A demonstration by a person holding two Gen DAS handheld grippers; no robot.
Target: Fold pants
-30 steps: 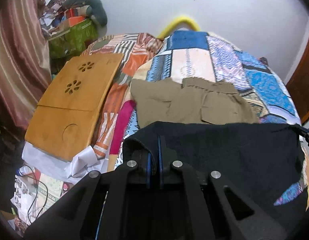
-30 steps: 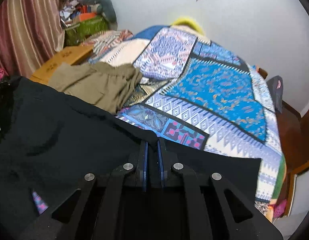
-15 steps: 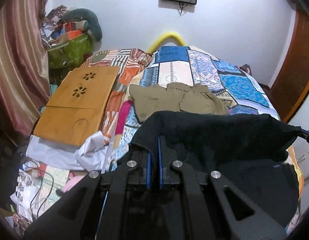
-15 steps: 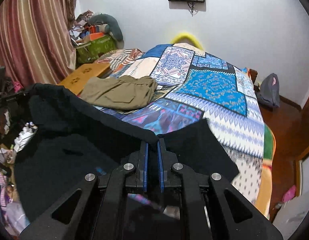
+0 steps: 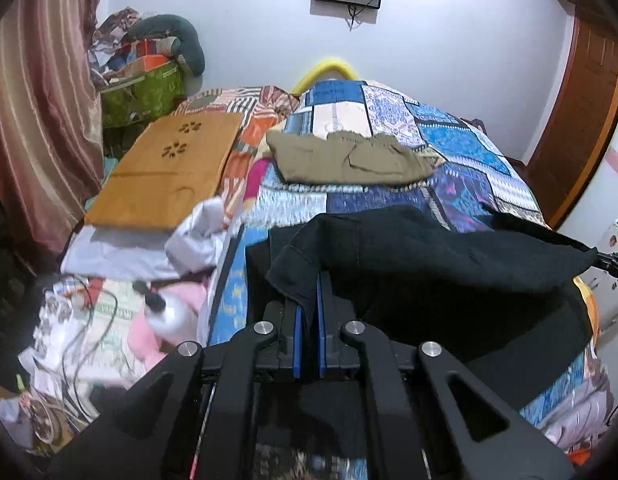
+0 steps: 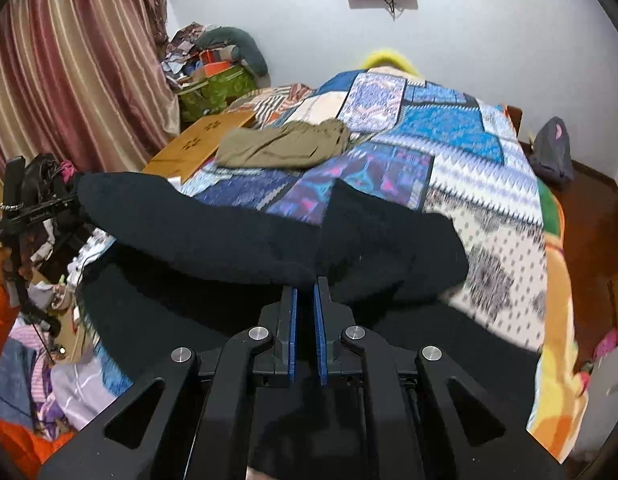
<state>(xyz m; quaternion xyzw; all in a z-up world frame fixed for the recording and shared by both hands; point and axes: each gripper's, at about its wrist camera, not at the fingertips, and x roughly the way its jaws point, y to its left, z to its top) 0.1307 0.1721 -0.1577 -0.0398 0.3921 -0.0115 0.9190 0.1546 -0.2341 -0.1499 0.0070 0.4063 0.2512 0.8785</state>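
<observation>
Black pants (image 5: pixel 429 252) fill the lower middle of my left wrist view, lifted off the bed (image 5: pixel 461 148) at its near end. My left gripper (image 5: pixel 309 300) is clamped on one corner of the cloth, the dark fabric pinched between its blue pads, and a flap of it folds over the finger tips. From there the raised edge runs across to the right, where it ends in a point at my right gripper (image 5: pixel 613 264), seen only as a small black piece at the picture's right edge. Below that edge the rest of the pants hangs down over the near end of the bed. Farther up the patchwork bedspread, toward the left side, lies a folded olive garment (image 5: pixel 349 158), well apart from the black cloth. A wooden lap desk (image 5: pixel 169 168) rests along the bed's left edge beside it.

From my right wrist view, the black pants (image 6: pixel 269 240) stretch from my right gripper (image 6: pixel 305 300) leftward to my left gripper (image 6: pixel 41 204) near the picture's left edge. My right gripper is closed on the cloth, which is bunched over its tips and between the blue pads. The olive garment (image 6: pixel 285 146) sits beyond on the bedspread, with the lap desk (image 6: pixel 201 144) just left of it. A striped curtain (image 6: pixel 69 72) hangs on the left.
</observation>
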